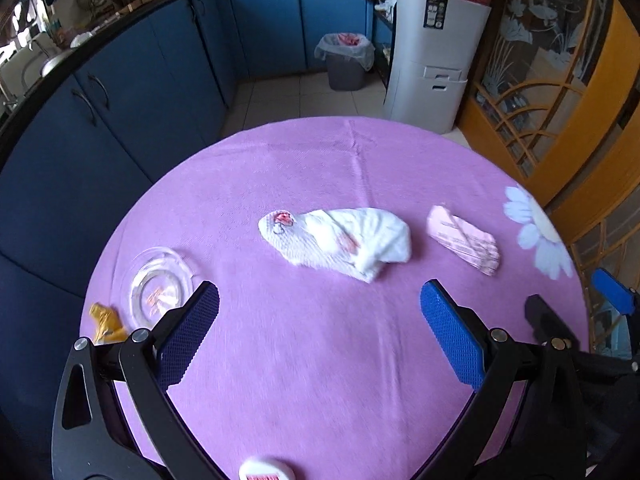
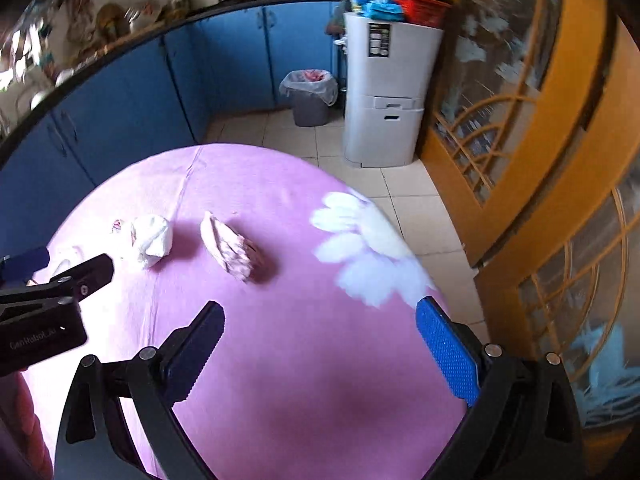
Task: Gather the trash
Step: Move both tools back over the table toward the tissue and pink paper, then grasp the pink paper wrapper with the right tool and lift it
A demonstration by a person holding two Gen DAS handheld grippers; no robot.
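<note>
Hovering wide apart and empty, both grippers (image 1: 320, 304) (image 2: 320, 320) face bare pink tablecloth (image 1: 304, 360) before the crumpled tissue (image 1: 340, 238).

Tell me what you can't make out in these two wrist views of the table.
- Round white thing with red print, left wrist view: cut off by the bottom edge.
- Contents of the grey bin: too small; only something pinkish shows inside the liner.
- Glass dish, left wrist view: partly behind the left gripper finger; blurred.
- Pink paper, right wrist view: motion blur hides its print.
- Countertop clutter, both views: warped and blurred at the rim.
</note>
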